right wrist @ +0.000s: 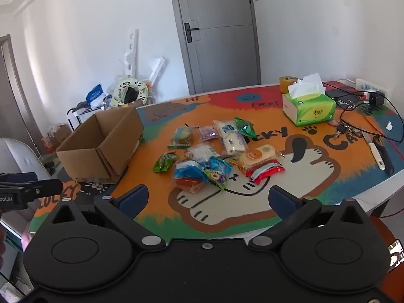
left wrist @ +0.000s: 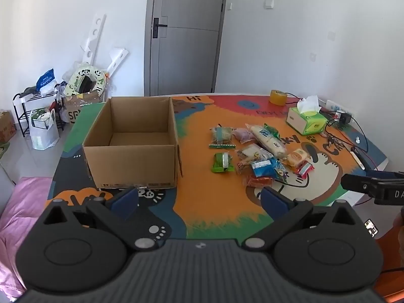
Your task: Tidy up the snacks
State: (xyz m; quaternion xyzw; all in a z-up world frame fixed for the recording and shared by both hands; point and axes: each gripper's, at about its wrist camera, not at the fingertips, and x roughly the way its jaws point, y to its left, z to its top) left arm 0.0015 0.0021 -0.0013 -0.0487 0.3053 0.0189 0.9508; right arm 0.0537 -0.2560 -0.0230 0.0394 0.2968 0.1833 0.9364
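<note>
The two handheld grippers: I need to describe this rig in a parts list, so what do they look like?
Both match. The left gripper and right gripper each have a matte black body with two round housings, black link arms on silver pivot pins, and dark blue finger pads. The left body is ribbed at its centre. White lettering marks each gripper's side, only partly readable.

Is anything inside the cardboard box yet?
The cardboard box looks empty: bare floor and inner walls show. Its near wall hides the front strip of the floor.
</note>
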